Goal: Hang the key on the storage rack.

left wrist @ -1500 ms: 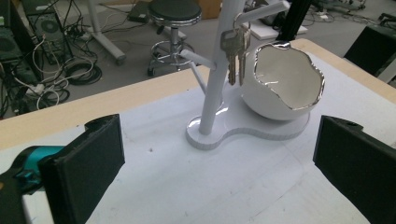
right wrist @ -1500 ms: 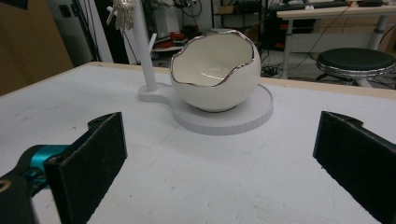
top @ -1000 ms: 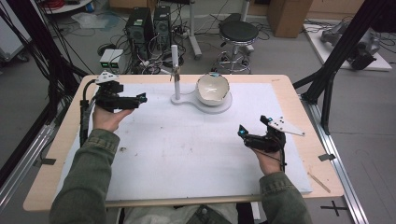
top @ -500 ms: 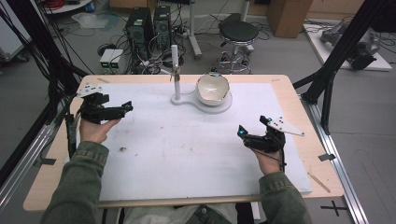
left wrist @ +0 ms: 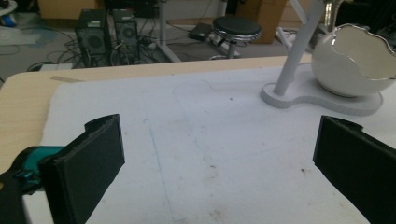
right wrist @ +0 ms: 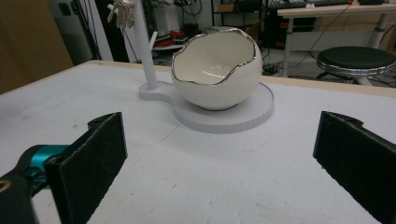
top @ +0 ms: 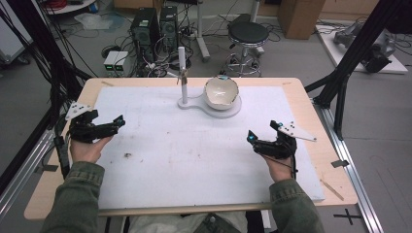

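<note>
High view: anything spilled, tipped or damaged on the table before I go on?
Nothing serious. The egg-shaped bowl sits on its white stand, and its jagged rim looks like design, not breakage. The only blemishes are small dark specks on the white mat. Both claws are open and empty.

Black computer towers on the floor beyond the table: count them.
2. One black computer tower stands left, the other right beside it, past the table's far edge. More may be hidden.
</note>
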A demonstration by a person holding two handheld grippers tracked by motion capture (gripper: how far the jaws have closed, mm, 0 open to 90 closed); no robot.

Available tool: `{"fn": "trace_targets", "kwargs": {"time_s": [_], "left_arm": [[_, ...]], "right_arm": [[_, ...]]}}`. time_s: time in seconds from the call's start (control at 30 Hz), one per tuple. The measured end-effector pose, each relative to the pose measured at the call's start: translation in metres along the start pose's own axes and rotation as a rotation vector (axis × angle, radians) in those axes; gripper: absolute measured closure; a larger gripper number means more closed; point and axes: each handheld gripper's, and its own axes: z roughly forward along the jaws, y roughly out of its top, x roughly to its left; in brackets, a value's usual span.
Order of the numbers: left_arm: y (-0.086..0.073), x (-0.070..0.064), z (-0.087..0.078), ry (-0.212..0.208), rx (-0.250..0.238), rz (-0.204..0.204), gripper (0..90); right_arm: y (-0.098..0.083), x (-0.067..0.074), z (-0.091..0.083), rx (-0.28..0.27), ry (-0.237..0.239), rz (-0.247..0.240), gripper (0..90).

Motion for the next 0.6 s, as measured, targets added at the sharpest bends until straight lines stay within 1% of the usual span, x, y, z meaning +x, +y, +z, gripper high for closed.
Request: {"fn": "trace_targets", "kwargs": {"time_s": [0.03, 0.07, 0.1, 0.17, 0.2, 0.23, 0.27, 0.33, 0.37, 0.4, 0.43, 0.47, 0.5, 0.53, 0.57, 0.6], "left_arm": [[-0.002, 0.002, -0.002, 0.01, -0.008, -0.004, 2.3], [-0.007, 0.005, -0.005, 0.03, -0.018, -0.009, 2.3], [-0.007, 0.005, -0.005, 0.03, -0.018, -0.009, 2.3], [-0.015, 0.009, -0.01, 0.055, -0.03, -0.022, 2.3], [-0.018, 0.01, -0.012, 0.065, -0.029, -0.029, 2.3], [-0.018, 0.01, -0.012, 0.065, -0.029, -0.029, 2.3], [-0.021, 0.012, -0.013, 0.077, -0.03, -0.038, 2.3], [-0.026, 0.014, -0.016, 0.108, -0.032, -0.036, 2.3], [-0.029, 0.015, -0.018, 0.118, -0.041, -0.037, 2.3], [-0.032, 0.016, -0.02, 0.124, -0.046, -0.042, 2.3], [-0.036, 0.018, -0.024, 0.149, -0.062, -0.053, 2.3], [-0.038, 0.019, -0.026, 0.161, -0.069, -0.054, 2.3], [-0.038, 0.019, -0.026, 0.161, -0.069, -0.054, 2.3], [-0.039, 0.02, -0.028, 0.173, -0.083, -0.059, 2.3], [-0.042, 0.022, -0.031, 0.198, -0.101, -0.065, 2.3], [-0.042, 0.022, -0.031, 0.198, -0.101, -0.065, 2.3]], "right_arm": [[0.0, 0.0, 0.0, 0.0, 0.001, 0.002, 1.7], [0.0, 0.0, 0.0, 0.0, -0.001, 0.003, 1.7], [0.0, 0.0, 0.0, 0.0, -0.001, 0.0, 1.7], [0.0, 0.0, 0.0, 0.0, -0.002, 0.003, 1.7], [0.0, 0.0, -0.001, 0.0, -0.002, 0.003, 1.7], [0.0, 0.0, -0.001, 0.0, -0.002, 0.003, 1.7], [0.0, -0.001, -0.001, 0.0, -0.003, -0.001, 1.7], [0.0, 0.0, -0.001, 0.002, -0.004, 0.007, 1.7], [0.0, -0.001, -0.001, -0.003, -0.006, 0.003, 1.7], [0.0, -0.001, -0.002, -0.004, -0.006, 0.009, 1.7], [0.0, -0.002, -0.002, -0.009, -0.008, 0.011, 1.7], [0.0, -0.003, -0.002, -0.008, -0.01, 0.014, 1.7], [0.0, -0.003, -0.002, -0.008, -0.01, 0.014, 1.7], [-0.001, -0.002, -0.003, -0.007, -0.015, 0.021, 1.7], [-0.001, -0.002, -0.003, -0.009, -0.021, 0.028, 1.7], [-0.001, -0.002, -0.004, -0.011, -0.026, 0.024, 1.7]]}}
